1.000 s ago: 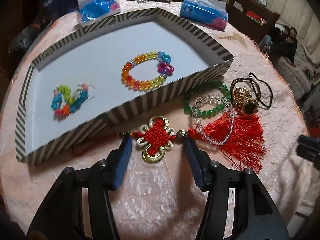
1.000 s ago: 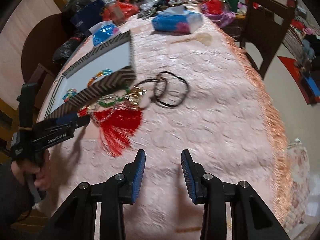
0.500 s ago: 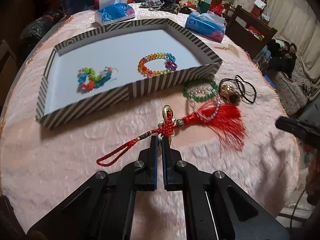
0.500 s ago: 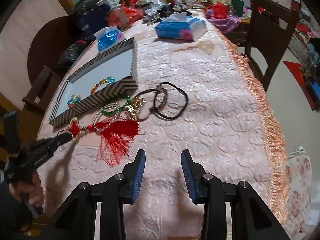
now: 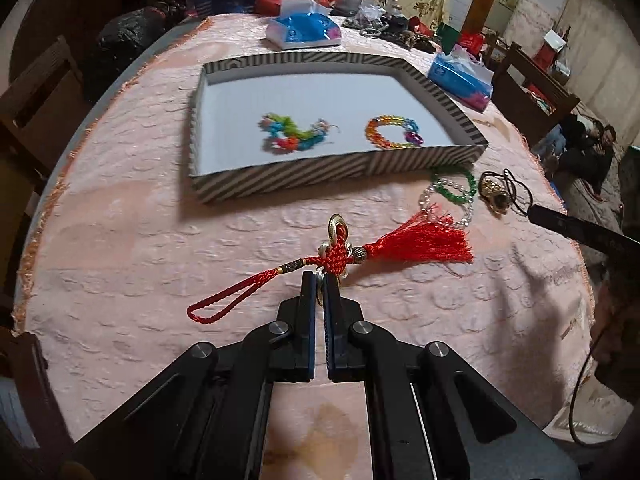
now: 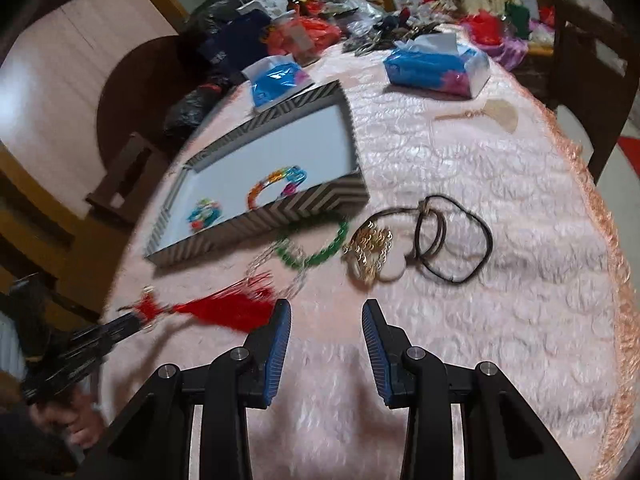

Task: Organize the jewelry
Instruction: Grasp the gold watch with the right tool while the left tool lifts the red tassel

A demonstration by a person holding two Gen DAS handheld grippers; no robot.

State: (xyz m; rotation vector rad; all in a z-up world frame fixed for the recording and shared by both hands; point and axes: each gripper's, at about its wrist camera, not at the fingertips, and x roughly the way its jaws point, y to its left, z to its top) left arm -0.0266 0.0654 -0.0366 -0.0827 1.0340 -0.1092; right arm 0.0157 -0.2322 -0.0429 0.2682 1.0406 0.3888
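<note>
Two bracelets (image 5: 392, 132) lie in one tray (image 5: 280, 178); left tool (image 5: 319, 280) clenches one tassel charm (image 5: 340, 252), right tool (image 6: 326, 320) gapes.

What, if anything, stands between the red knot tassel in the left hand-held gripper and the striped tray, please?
Only the striped tray's own near wall. The pink cloth between the red knot tassel, pinched by the left hand-held gripper, and that wall lies bare.
</note>
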